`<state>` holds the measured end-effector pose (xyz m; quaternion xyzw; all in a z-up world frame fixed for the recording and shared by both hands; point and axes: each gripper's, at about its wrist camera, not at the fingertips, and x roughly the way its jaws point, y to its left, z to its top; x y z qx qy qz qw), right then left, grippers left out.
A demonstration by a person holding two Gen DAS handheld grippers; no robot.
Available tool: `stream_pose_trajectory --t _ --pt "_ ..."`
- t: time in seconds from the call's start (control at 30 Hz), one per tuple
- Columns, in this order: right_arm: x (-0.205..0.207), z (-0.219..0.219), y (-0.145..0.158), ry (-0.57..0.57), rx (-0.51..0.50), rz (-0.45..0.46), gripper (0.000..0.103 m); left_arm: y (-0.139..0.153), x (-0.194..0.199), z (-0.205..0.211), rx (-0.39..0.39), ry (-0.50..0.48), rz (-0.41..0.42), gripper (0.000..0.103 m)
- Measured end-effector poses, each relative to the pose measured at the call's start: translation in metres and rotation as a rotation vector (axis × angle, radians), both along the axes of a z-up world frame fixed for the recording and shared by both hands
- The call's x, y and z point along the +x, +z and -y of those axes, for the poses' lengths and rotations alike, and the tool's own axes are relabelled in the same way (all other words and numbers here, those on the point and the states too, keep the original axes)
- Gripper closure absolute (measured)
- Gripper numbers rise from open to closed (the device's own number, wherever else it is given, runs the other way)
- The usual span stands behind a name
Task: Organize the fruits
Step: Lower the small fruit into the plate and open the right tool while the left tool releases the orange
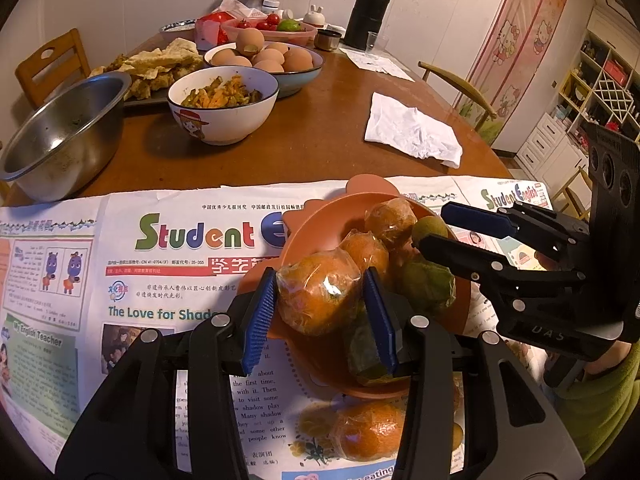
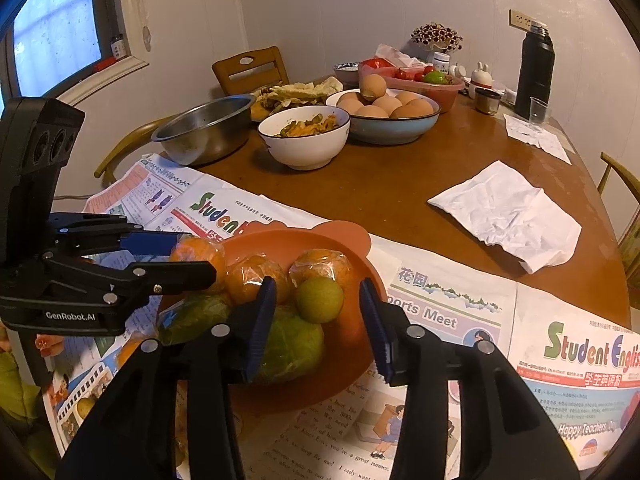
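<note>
Bare table (image 2: pixel 400 184) between bowls (image 2: pixel 304 140) and newspaper (image 2: pixel 448 312)

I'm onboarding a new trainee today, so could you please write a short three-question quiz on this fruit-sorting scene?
1. True or false: the left gripper is clamped on a wrapped orange.
2. Multiple choice: the right gripper is A) shut on a fruit, B) open above the orange bowl, C) out of view.
3. Fill in: the bowl stands on a ____.

Key
1. True: both blue pads press the orange's sides over the bowl.
2. B: its jaws stand apart, with nothing between the pads.
3. Newspaper.
</note>
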<state>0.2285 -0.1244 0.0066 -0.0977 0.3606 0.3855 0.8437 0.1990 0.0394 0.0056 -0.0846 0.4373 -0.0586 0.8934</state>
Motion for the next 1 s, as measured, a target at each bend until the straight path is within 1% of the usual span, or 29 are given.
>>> stream_pose_trajectory --t 0.33,0.47,0.5,0.57,0.67,0.77,0.87,0.93,1.0 --pt "-0.004 0.008 0.006 -0.015 0.007 0.012 0.050 0.003 -0.002 -0.002 -0.005 0.010 0.007 0.068" --pt "-0.007 0.010 0.008 -0.021 0.009 0.016 0.043 0.005 -0.004 -0.001 -0.005 0.011 0.012 0.068" --pt "-0.008 0.010 0.008 -0.021 0.009 0.017 0.042 0.006 -0.004 -0.001 -0.005 0.010 0.014 0.067" --pt "-0.009 0.010 0.009 -0.022 0.009 0.020 0.036 0.007 -0.006 -0.001 -0.006 0.012 0.016 0.065" --pt "-0.011 0.011 0.011 -0.021 0.013 0.021 0.034 0.009 -0.008 -0.001 -0.006 0.014 0.023 0.061" --pt "-0.013 0.012 0.012 -0.026 0.013 0.023 0.029 0.011 -0.011 -0.002 -0.008 0.016 0.030 0.059" --pt "-0.015 0.013 0.012 -0.030 0.015 0.024 0.027 0.013 -0.013 -0.003 -0.009 0.022 0.036 0.056" --pt "-0.016 0.013 0.013 -0.036 0.013 0.027 0.025 0.014 -0.014 -0.004 -0.010 0.028 0.038 0.052" --pt "-0.017 0.014 0.013 -0.037 0.015 0.028 0.024 0.015 -0.016 -0.004 -0.012 0.032 0.043 0.050"
